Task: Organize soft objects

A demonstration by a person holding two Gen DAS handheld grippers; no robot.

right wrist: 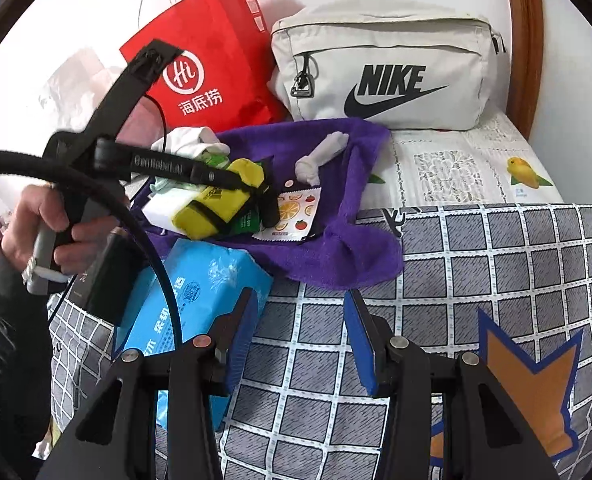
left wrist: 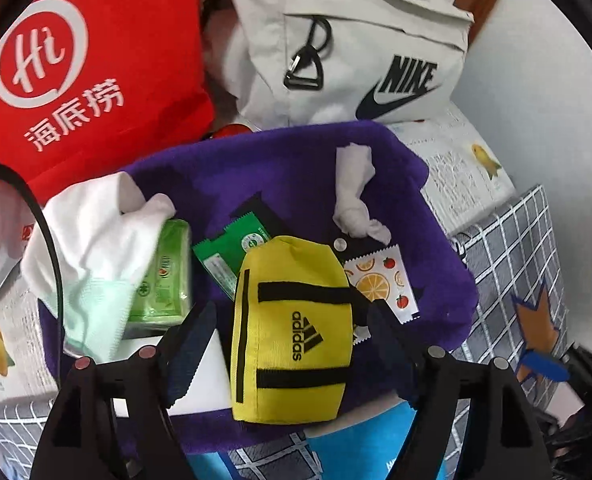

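Above checkered bedcover (right wrist: 476,248), left tongs (left wrist: 291,332) steeply down, astride yellow pouch (left wrist: 291,332).

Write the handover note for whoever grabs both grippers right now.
Left gripper: open, jaws astride the yellow pouch, pads not pressing it.
Right gripper: open, empty, over the checked bedcover.
On the purple towel: pouch, knotted white sock, green packets, fruit-print sachet, green tissue pack.
Blue tissue pack beside the towel.
Done: items gathered on towel. Left: unclear; probably the blue pack.
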